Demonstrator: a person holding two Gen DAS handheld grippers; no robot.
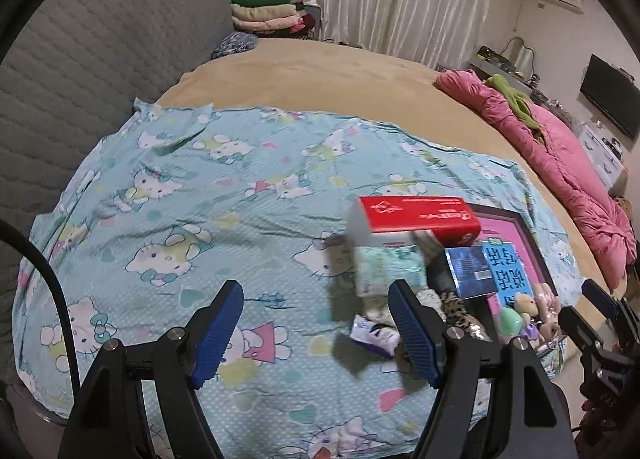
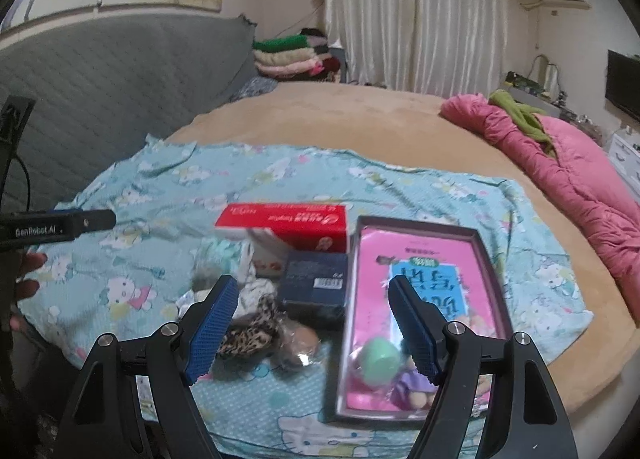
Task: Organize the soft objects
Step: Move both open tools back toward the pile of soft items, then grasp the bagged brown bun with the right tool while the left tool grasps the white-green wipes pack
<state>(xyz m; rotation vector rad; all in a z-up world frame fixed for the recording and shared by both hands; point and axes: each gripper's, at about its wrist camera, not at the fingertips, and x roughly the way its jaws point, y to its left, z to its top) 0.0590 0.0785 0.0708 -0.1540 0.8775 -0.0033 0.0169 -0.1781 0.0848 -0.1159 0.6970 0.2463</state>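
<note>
A pile of small things lies on a blue Hello Kitty sheet (image 1: 208,219): a red box (image 1: 416,215), a pale green tissue pack (image 1: 388,269), a dark blue box (image 1: 468,271), a leopard-print soft item (image 2: 250,333) and a purple-white pouch (image 1: 376,335). A dark-rimmed tray (image 2: 496,283) with a pink lining holds a green egg (image 2: 378,359) and small plush toys (image 2: 412,387). My left gripper (image 1: 316,331) is open and empty, above the sheet left of the pile. My right gripper (image 2: 312,327) is open and empty, above the pile and tray.
The sheet lies on a tan bed (image 1: 320,71). A pink quilt (image 1: 560,147) lies along the right edge. A grey padded headboard (image 1: 80,59) stands at the left. Folded clothes (image 1: 268,11) are stacked at the back. The other gripper shows at the left edge (image 2: 60,225).
</note>
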